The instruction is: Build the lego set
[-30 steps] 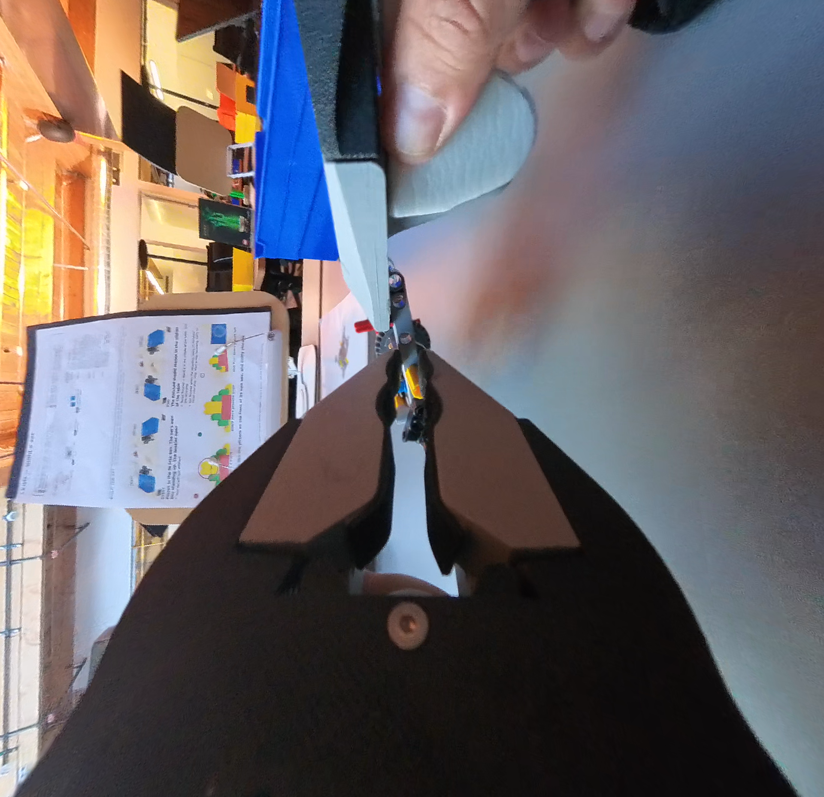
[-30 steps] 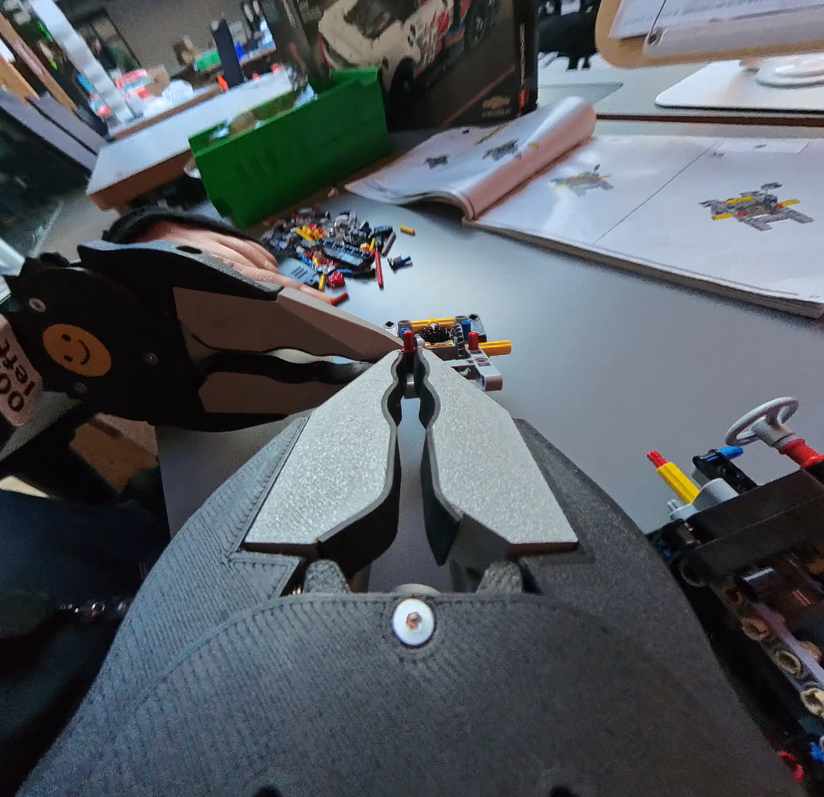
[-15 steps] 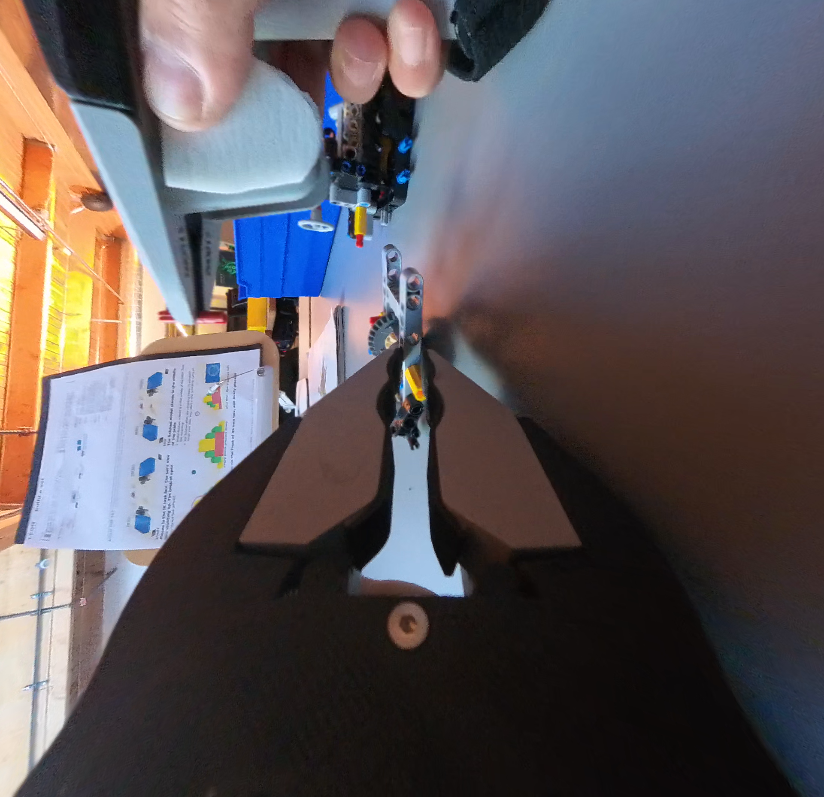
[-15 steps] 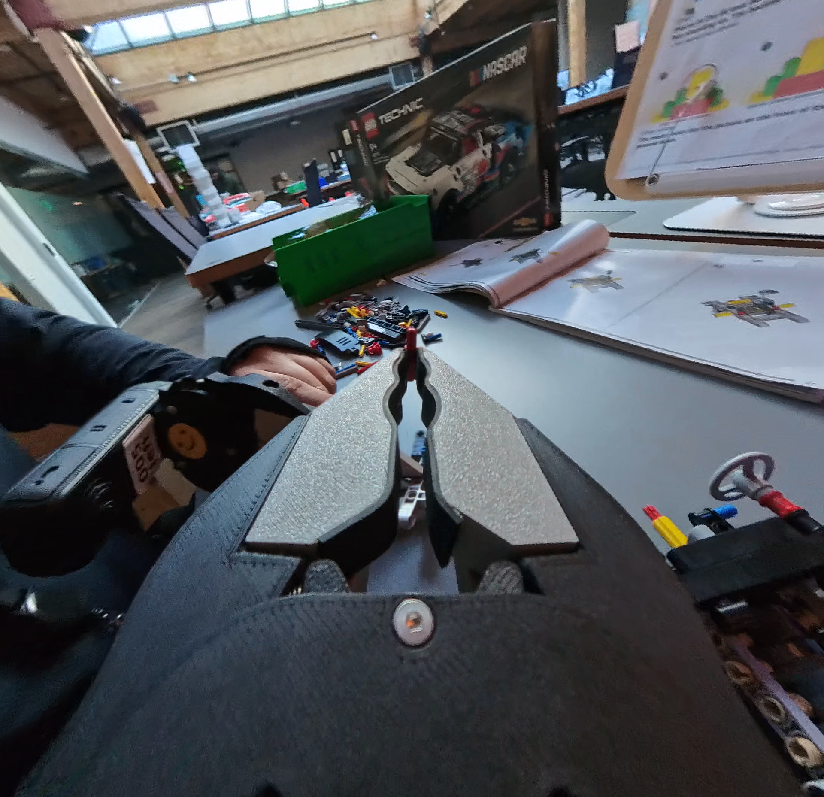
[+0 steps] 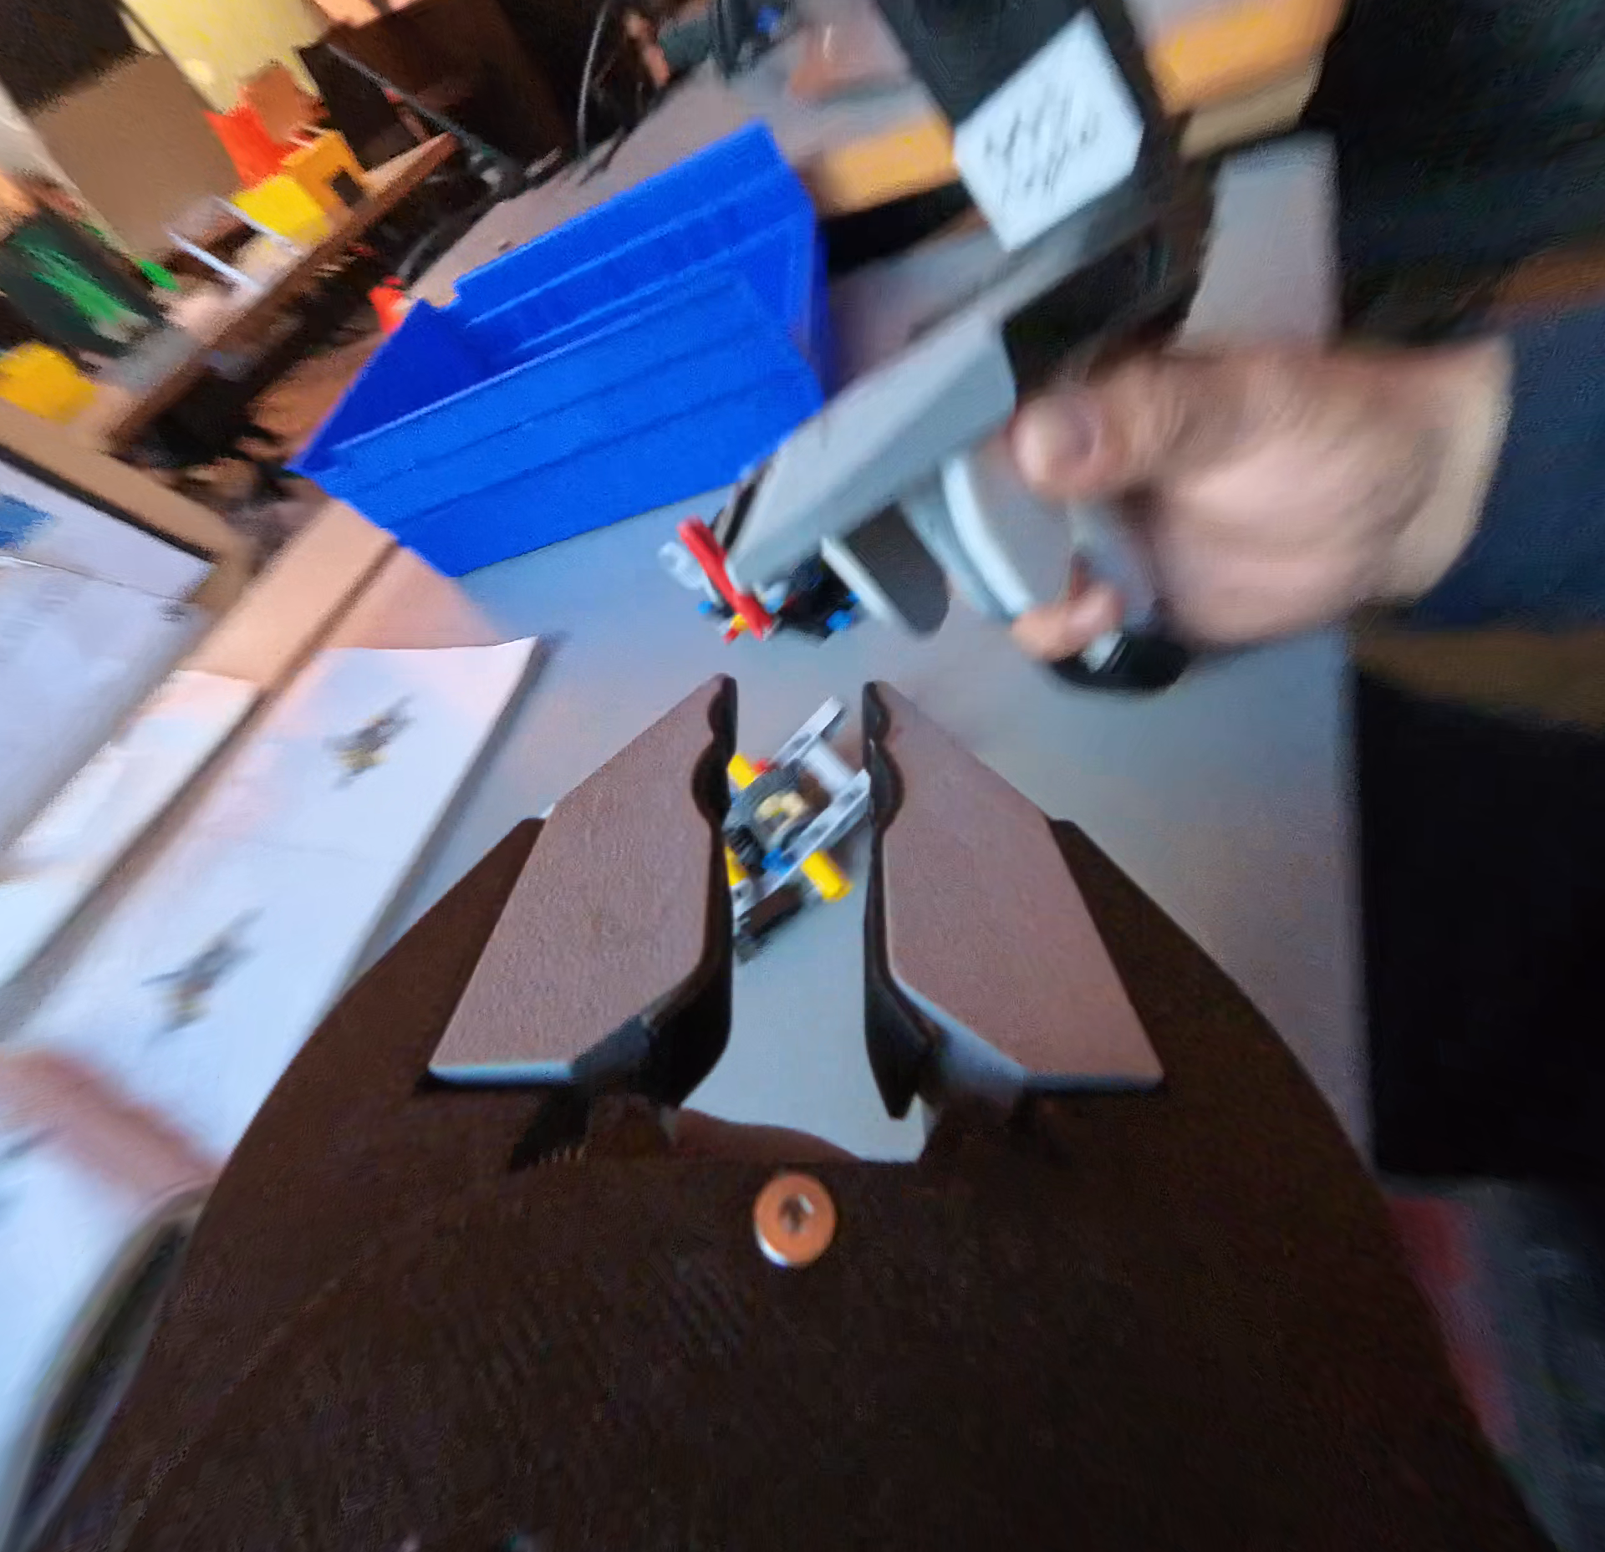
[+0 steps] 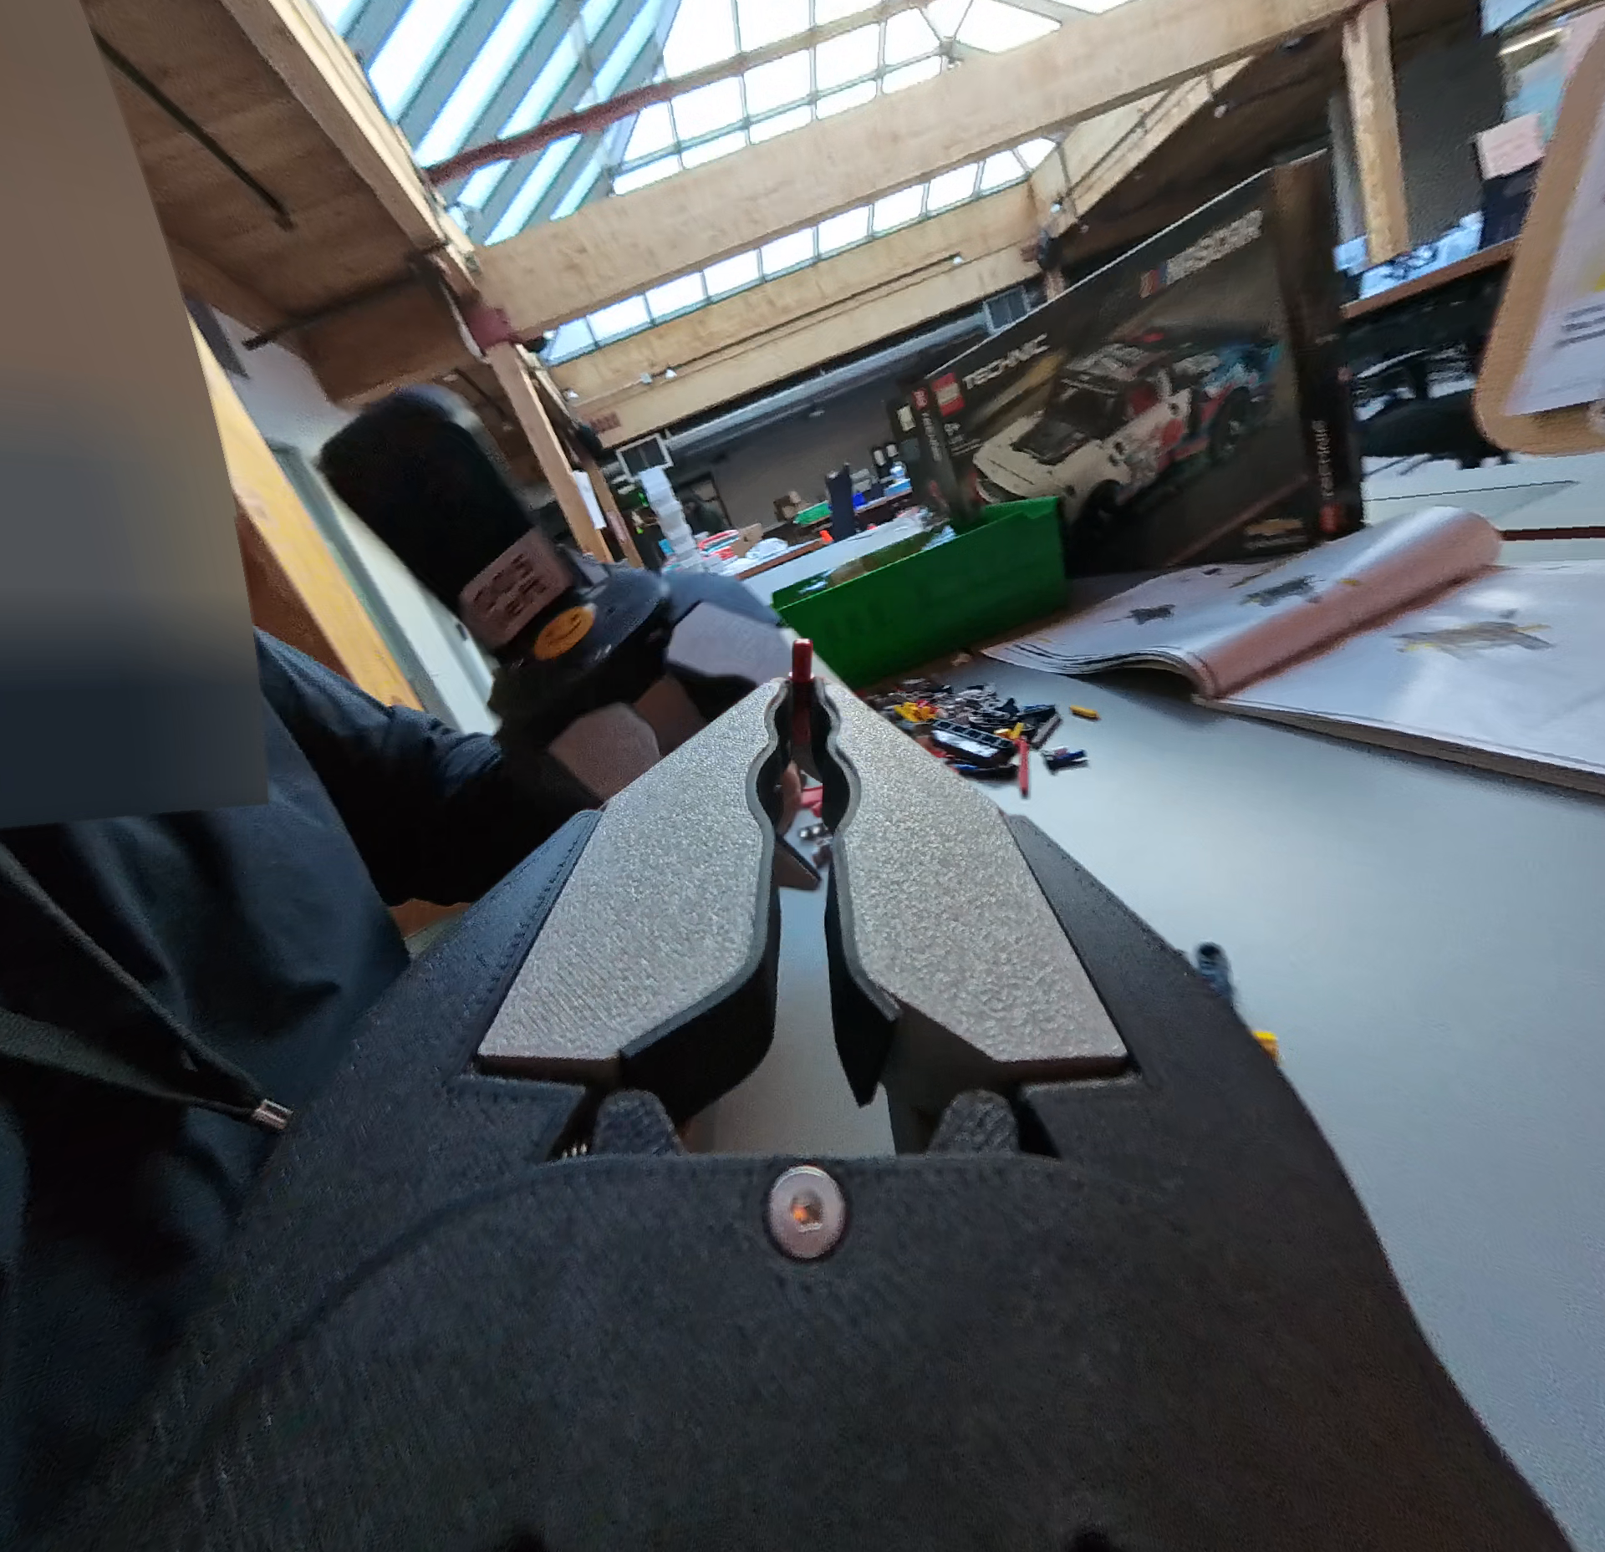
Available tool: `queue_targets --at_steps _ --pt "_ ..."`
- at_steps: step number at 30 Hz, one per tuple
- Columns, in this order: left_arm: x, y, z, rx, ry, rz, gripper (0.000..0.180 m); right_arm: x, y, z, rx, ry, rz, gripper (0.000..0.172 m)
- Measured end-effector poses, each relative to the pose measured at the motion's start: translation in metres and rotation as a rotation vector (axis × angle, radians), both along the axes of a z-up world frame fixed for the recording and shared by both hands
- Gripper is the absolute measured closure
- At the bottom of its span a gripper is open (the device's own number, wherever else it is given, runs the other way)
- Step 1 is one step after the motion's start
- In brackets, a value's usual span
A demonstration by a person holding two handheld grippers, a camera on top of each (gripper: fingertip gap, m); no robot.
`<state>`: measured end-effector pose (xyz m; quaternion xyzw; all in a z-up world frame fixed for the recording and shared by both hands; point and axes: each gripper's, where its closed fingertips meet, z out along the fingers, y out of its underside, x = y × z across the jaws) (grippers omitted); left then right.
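Left tool [image 5: 797, 711] spread to a narrow gap above the grey desk [image 5: 1129, 781], pads clear of the small grey-and-yellow brick assembly [image 5: 786, 824] lying on the desk between and below them. Right tool [image 6: 801, 711] pinched tight on a thin red pin [image 6: 799, 672], tip poking out past the fingertips. Nearby: blue bin [image 5: 591, 390], open instruction booklet [image 6: 1355, 642], green bin [image 6: 938, 599], loose pile of bricks [image 6: 981, 729].

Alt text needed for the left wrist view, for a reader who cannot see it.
The left gripper is open above a small grey and yellow brick assembly on the grey table. Beyond, the right gripper grips a red pin near a blue bin.
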<state>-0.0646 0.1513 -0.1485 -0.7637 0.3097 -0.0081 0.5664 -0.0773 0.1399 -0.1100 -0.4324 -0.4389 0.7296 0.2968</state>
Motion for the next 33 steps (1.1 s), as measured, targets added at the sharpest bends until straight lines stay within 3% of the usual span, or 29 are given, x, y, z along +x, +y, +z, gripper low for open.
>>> queue_targets --at_steps 3,6,11,13,16,20,22,24,27,31,33 --pt "0.007 -0.003 0.019 -0.066 -0.267 -0.066 0.169 0.001 -0.012 0.003 -0.004 0.028 0.037 0.172" --pt "0.01 -0.005 0.018 -0.119 -0.338 -0.097 0.174 0.003 -0.014 0.004 -0.001 0.029 0.028 0.172" --pt "0.007 -0.003 0.001 -0.142 -0.214 -0.072 0.18 0.002 -0.012 -0.008 0.061 -0.037 -0.017 0.172" --pt "0.001 -0.001 -0.005 -0.106 -0.059 -0.034 0.18 0.002 -0.011 -0.013 0.087 -0.079 -0.032 0.168" --pt "-0.009 0.003 -0.01 0.014 0.292 0.03 0.18 0.001 -0.008 -0.018 0.11 -0.132 -0.055 0.169" --pt "-0.012 0.006 -0.013 0.07 0.475 0.066 0.18 0.001 -0.007 -0.024 0.161 -0.164 -0.095 0.168" --pt "-0.009 0.005 -0.018 0.042 0.433 0.054 0.179 0.002 -0.005 -0.029 0.209 -0.193 -0.114 0.17" --pt "-0.003 0.004 -0.019 -0.006 0.259 0.013 0.178 0.003 -0.001 -0.03 0.253 -0.236 -0.119 0.171" --pt "-0.011 0.0 -0.036 -0.202 0.037 -0.012 0.153 0.004 0.024 -0.041 0.301 -0.41 -0.161 0.171" --pt "-0.041 -0.001 -0.072 -0.313 0.195 0.103 0.152 0.0 0.025 -0.068 0.387 -0.647 -0.043 0.171" --pt "-0.036 -0.003 -0.082 -0.347 0.191 0.1 0.155 -0.008 0.022 -0.08 0.458 -0.701 -0.029 0.17"
